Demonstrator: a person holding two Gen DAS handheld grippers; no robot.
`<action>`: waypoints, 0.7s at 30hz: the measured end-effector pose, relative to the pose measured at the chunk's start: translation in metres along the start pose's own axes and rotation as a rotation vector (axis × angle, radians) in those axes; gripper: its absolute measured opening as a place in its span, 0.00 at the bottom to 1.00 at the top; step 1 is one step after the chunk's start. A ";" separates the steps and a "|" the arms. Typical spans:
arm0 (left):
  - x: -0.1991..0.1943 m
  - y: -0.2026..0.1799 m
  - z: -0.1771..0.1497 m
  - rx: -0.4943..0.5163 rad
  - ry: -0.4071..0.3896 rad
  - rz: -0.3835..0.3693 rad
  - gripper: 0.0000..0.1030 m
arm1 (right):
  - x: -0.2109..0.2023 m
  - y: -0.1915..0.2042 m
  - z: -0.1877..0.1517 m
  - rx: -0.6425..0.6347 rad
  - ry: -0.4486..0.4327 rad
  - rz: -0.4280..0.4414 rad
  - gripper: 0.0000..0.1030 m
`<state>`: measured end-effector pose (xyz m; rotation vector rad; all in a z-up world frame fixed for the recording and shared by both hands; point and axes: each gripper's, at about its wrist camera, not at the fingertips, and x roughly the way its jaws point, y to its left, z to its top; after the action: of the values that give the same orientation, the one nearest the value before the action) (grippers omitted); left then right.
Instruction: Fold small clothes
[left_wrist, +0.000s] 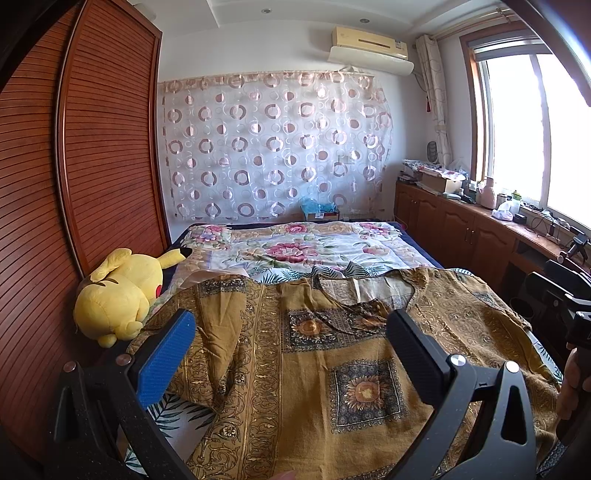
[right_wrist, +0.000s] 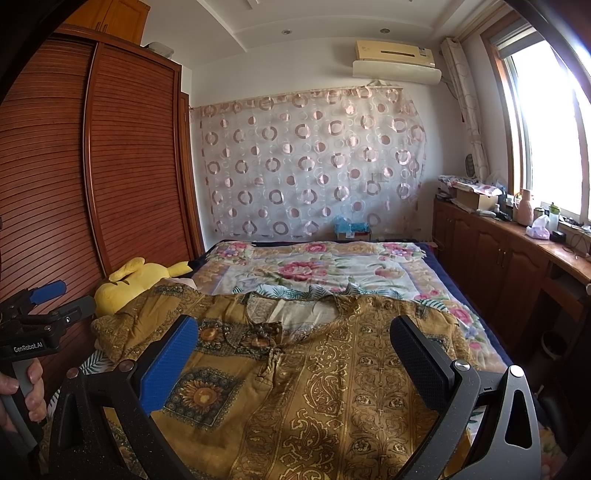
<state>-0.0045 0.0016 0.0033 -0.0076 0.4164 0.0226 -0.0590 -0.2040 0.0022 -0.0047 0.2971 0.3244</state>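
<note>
Both views look forward over a mustard-brown patterned shirt (left_wrist: 332, 369) spread flat, front up, on the near end of the bed (left_wrist: 295, 251), neckline toward the far wall.

Left gripper (left_wrist: 291, 354): jaws released and wide apart, poised above the shirt without gripping it; the blue-padded finger sits over the shirt's folded left sleeve, the black finger just short of the neckline. A hand (right_wrist: 22, 391) holds its handle at the left edge of the right wrist view.

Right gripper (right_wrist: 295, 365): jaws likewise spread, empty, with the shirt's chest and tied neck cord lying between them below; contact with the cloth cannot be told.

Beside the shirt's left sleeve lies a yellow plush toy (left_wrist: 118, 299), against the slatted wooden wardrobe (left_wrist: 92, 147).

Beyond the shirt's collar, a floral quilt (left_wrist: 295, 247) covers the bed.

Past the bed, under the circle-patterned curtain (left_wrist: 273, 147), stands a cardboard box (left_wrist: 319, 211) holding blue plastic material. Right of the shirt, on the wooden cabinet (right_wrist: 491, 258), an open box (right_wrist: 474, 197) sits beneath patterned cloth; its contents cannot be told.
</note>
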 end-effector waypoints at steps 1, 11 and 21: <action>0.000 0.000 0.000 0.000 0.000 0.000 1.00 | 0.000 0.000 0.000 0.000 0.000 0.001 1.00; 0.000 0.000 0.000 0.001 -0.001 0.002 1.00 | 0.000 0.001 0.000 -0.001 -0.002 0.000 1.00; -0.001 -0.001 0.000 0.003 -0.002 0.002 1.00 | -0.001 0.002 0.000 -0.002 -0.005 0.000 1.00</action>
<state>-0.0053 0.0009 0.0036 -0.0045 0.4146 0.0238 -0.0601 -0.2026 0.0022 -0.0061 0.2922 0.3243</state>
